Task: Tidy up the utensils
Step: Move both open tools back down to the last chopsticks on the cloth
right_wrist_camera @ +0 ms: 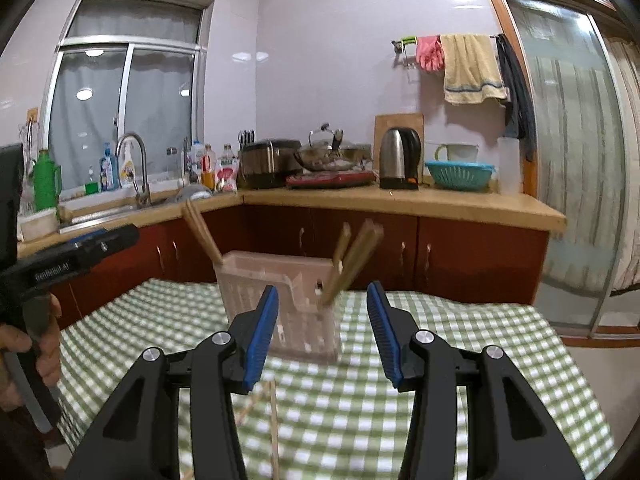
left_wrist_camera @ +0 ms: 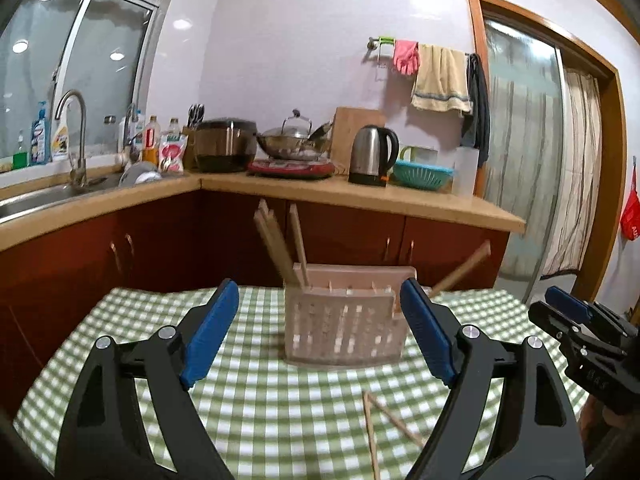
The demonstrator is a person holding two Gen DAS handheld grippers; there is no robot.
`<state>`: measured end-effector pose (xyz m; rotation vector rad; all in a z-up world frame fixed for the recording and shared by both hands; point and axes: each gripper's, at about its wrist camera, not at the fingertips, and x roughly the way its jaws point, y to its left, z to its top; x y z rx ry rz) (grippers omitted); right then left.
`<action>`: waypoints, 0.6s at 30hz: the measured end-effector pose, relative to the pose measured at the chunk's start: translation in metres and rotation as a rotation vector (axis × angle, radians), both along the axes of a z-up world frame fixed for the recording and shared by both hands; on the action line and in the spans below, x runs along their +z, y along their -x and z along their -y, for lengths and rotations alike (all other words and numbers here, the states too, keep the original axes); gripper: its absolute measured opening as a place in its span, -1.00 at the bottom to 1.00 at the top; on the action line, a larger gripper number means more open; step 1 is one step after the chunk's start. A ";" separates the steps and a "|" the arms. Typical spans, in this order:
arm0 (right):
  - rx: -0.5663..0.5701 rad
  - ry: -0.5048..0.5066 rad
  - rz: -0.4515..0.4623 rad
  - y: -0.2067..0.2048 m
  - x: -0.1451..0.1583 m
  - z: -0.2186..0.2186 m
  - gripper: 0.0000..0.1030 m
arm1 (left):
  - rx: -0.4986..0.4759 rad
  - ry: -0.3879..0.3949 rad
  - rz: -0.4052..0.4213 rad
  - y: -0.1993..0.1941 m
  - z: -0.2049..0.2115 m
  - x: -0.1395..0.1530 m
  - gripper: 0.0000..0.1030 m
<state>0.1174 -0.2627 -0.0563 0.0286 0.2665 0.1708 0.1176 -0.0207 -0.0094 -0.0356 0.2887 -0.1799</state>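
A pale pink slotted utensil holder stands on the green checked tablecloth. Several wooden chopsticks lean out of its left end, and one slants out to the right. Two loose chopsticks lie crossed on the cloth in front of it. My left gripper is open wide, short of the holder, with nothing between its blue pads. In the right wrist view my right gripper is open and empty, facing the holder, with the loose chopsticks below its left finger. A hand holds the left gripper.
Behind the table runs a wooden counter over red cabinets, with a kettle, a teal colander, a wok and a sink. A glass door is at the right. The right gripper hangs over the table's right edge.
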 end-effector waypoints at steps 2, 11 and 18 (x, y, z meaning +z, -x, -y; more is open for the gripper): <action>-0.003 0.007 -0.016 0.011 -0.016 0.001 -0.10 | 0.010 -0.015 -0.009 0.009 0.000 -0.012 0.57; -0.003 0.019 -0.109 0.044 -0.070 0.006 -0.10 | 0.027 -0.038 -0.096 0.039 0.004 -0.064 0.57; 0.050 0.030 -0.178 0.053 -0.100 -0.004 -0.14 | 0.008 -0.053 -0.161 0.050 0.010 -0.093 0.57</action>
